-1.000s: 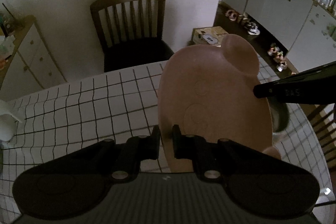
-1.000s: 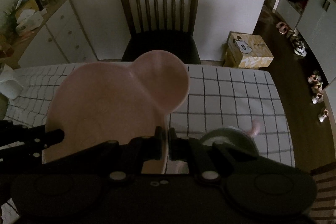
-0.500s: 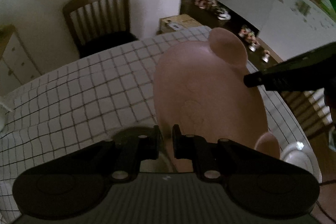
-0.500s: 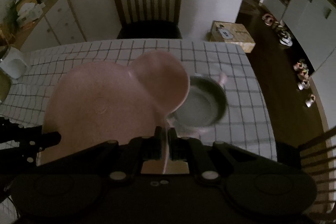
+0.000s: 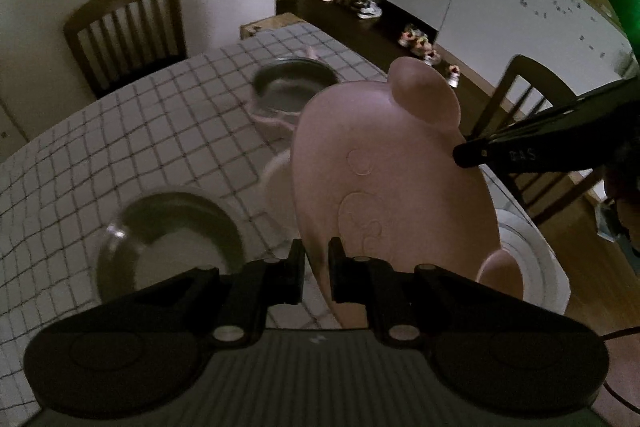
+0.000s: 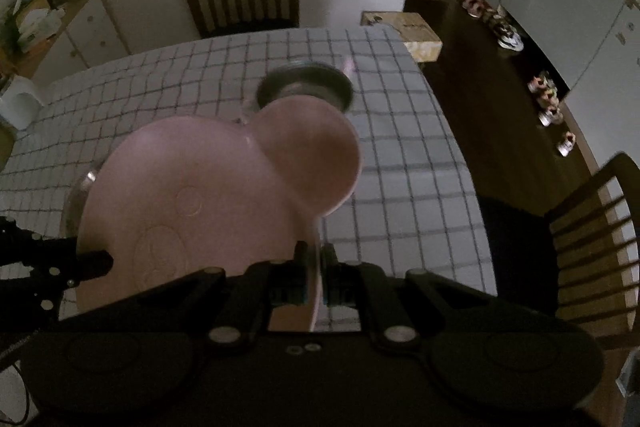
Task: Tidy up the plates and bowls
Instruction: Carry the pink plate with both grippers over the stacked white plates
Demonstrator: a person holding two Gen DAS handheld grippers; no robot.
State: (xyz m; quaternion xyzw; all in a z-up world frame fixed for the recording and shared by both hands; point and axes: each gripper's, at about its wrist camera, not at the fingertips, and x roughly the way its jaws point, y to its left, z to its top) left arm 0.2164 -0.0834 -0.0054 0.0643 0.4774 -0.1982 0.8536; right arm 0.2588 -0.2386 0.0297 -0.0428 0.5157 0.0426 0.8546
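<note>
The pink mouse-eared plate (image 5: 384,187) hangs above the checked tablecloth (image 5: 120,147), pinched at opposite rims by 2 grippers: the left gripper (image 5: 316,267) at lower centre, the right gripper (image 6: 314,273) clamped thin on its edge. A dark bowl (image 5: 294,83) sits upper centre near the table's far edge; a glass bowl (image 5: 168,239) lies lower left. Bare cloth spreads to the left.

Dim, murky indoor light — strong fisheye bending at the edges, motion blur smearing the tablecloth (image 5: 120,147).
</note>
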